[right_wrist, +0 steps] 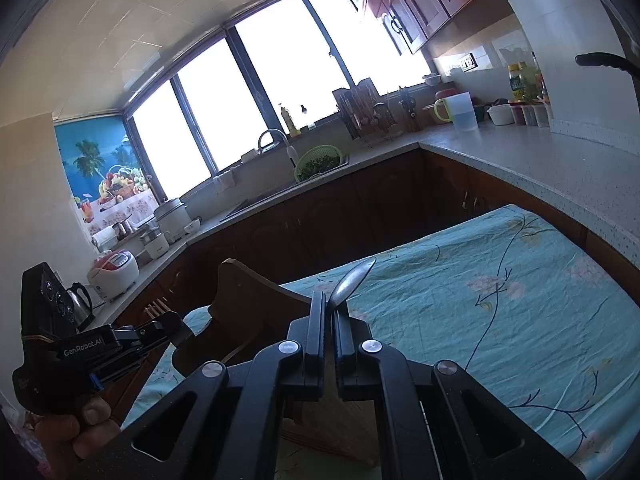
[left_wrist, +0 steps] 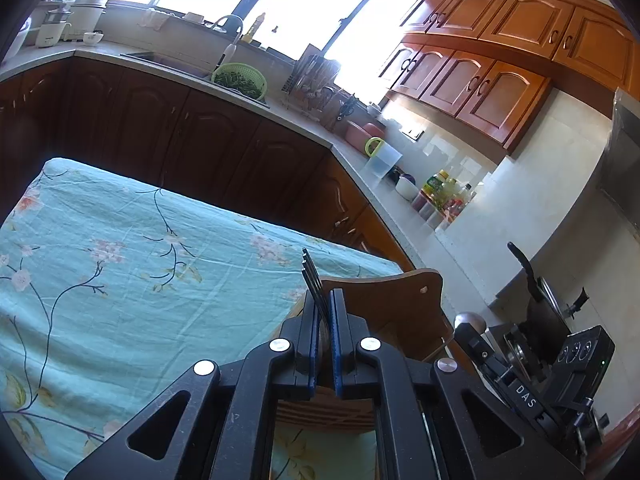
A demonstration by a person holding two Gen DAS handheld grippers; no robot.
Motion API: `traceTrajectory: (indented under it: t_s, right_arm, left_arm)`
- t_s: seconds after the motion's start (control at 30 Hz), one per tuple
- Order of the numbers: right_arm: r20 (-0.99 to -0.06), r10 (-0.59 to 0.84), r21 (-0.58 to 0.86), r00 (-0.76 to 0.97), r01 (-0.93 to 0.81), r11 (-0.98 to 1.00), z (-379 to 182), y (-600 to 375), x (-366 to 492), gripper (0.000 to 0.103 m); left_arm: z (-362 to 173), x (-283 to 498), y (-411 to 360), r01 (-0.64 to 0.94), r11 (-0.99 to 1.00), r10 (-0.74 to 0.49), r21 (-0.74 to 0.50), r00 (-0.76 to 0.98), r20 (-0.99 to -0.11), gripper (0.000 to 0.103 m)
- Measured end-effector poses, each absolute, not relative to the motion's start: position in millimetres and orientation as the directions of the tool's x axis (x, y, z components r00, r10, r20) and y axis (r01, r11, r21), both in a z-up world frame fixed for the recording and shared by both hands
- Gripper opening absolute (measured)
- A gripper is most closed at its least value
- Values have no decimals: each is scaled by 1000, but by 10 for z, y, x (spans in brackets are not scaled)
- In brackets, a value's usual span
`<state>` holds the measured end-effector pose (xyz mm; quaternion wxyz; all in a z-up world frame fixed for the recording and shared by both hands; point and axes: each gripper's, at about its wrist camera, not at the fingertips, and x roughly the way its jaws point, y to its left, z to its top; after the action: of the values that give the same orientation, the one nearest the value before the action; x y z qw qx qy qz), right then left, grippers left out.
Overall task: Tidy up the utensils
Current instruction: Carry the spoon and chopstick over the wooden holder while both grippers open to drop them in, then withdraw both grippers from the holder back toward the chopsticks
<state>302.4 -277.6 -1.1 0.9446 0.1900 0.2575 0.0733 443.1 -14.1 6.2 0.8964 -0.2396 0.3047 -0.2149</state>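
My left gripper (left_wrist: 325, 300) is shut on a dark metal fork (left_wrist: 312, 276) whose tines point up and away. It hangs above a wooden utensil holder (left_wrist: 384, 304) at the edge of the table. My right gripper (right_wrist: 330, 308) is shut on a silver spoon (right_wrist: 354, 278), bowl pointing up and forward. The wooden holder (right_wrist: 248, 292) shows to its left, with the left gripper (right_wrist: 160, 326) beside it. The right gripper also shows in the left wrist view (left_wrist: 470, 334), holding the spoon's bowl (left_wrist: 469, 319) near the holder.
A table with a teal floral cloth (left_wrist: 120, 264) fills the foreground in both views (right_wrist: 500, 288). Behind it runs a grey kitchen counter (right_wrist: 500, 152) with a sink, a green colander (left_wrist: 239, 79), a knife rack, bottles and a measuring jug (right_wrist: 460, 112).
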Motion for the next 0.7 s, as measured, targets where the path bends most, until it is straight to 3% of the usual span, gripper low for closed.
traceTrajectory:
  t_s: [0.07,0.13,0.2,0.27,0.4,0.47,0.53,0.7]
  right_arm:
    - [-469,247,411,848,-38,911,-13,-2783,3039,9]
    - [-477,257,430,841,-32,902,-16,-2816,3045,11]
    - [-471,259,446,843,-26,894,7,-2867,3021,21]
    - [-453,263,468,852,-24,884,48,-2917,2965,47]
    - [-414,267,506,870,-24,862,162,-2994,2822,71]
    - [-397,274,521,876,-31,853,218,-3018,2725,92]
    - [-380,275,524,883,-40,851,274,-3029,2608,97]
    - [-379,280,505,882,-56,861,381,-3028,2293,97]
  left_arm:
    - [60,4422,-132,229,795,-527,-562,720,-452,8]
    - [54,4396,-94,219,793,-525,-569,720,-454,19]
    - [68,4339,-45,213,791,-519,-573,730,-445,31]
    - [90,4281,4,209,789,-516,-577,735,-440,37]
    - [110,4073,120,181,792,-493,-582,752,-437,65]
    - [127,3925,181,166,796,-475,-583,767,-431,73]
    - [144,3755,231,158,798,-464,-581,777,-425,77]
    - [163,3309,289,144,818,-438,-557,784,-441,80]
